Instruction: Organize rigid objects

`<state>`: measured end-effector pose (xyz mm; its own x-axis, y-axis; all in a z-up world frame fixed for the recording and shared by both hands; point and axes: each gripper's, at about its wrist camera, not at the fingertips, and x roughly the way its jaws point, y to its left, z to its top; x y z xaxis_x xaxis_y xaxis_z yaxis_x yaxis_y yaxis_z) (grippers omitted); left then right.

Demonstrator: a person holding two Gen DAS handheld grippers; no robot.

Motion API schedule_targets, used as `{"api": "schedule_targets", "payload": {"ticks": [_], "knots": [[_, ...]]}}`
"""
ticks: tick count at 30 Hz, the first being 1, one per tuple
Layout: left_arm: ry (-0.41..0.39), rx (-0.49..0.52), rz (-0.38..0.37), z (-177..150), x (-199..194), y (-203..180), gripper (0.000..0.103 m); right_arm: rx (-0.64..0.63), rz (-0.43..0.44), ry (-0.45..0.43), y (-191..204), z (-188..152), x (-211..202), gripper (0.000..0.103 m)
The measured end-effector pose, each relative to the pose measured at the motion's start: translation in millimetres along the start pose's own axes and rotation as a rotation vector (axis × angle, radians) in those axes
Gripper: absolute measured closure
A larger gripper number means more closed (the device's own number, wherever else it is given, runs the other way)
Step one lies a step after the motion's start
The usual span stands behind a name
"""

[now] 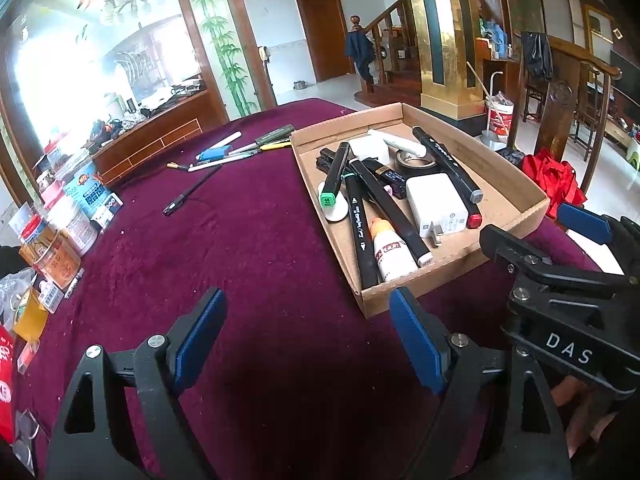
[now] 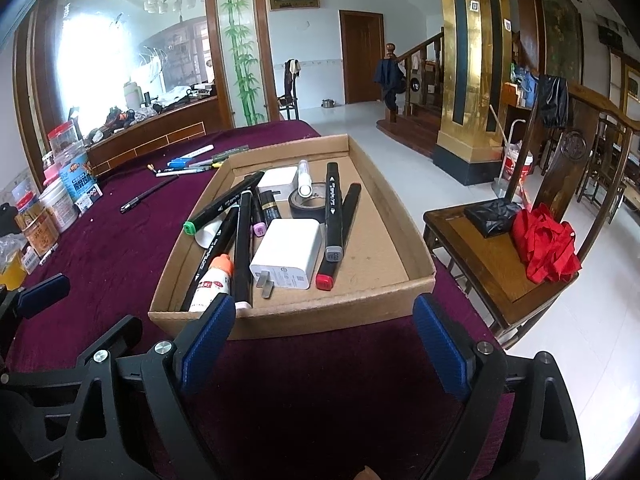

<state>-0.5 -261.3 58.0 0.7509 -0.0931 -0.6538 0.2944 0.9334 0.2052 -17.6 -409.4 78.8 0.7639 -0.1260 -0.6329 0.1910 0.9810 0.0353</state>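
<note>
My cardboard tray fills the centre of the right wrist view and sits right of centre in the left wrist view, a shallow brown box with low, raw-edged walls on the maroon cloth. Inside it lies a loose heap: several black square-bodied markers, among them a green-capped marker in the tray's left half and a red-capped marker lying alongside a grey-capped one to the right, a smooth white charger with its metal prongs pointing at the near wall, a white glue bottle with an orange tip leaning into the near left corner, and a roll of black tape toward the far end. The right strip of the tray floor is bare cardboard.

My right gripper hangs just short of the near wall, blue ribbed pads spread wide, nothing between them. My left gripper is likewise spread wide and empty over bare, lint-flecked cloth, its right pad near the tray's near corner.

At upper left in both views, loose pens lie scattered on the cloth beyond the tray, with open velvet between. Jars and packets crowd the left edge. The table edge falls away at right, a wooden chair beside it.
</note>
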Motion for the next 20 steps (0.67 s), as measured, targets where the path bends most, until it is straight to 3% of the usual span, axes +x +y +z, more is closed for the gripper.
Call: {"api": "schedule_targets", "payload": {"ticks": [11,15,20], "knots": [[0.015,0.001,-0.021,-0.8,1.7,1.8,0.019,-0.003,0.003,0.002,0.6,-0.4,1.2,0.016],[0.039,-0.022,-0.088,-1.2,3.4,6.2,0.019,0.003,0.004,-0.003,1.3,-0.5,0.3,0.016],[-0.004,-0.010,-0.049,-2.4,-4.5,2.6,0.019,0.014,0.003,-0.004,-0.1,-0.6,-0.2,0.016]]}}
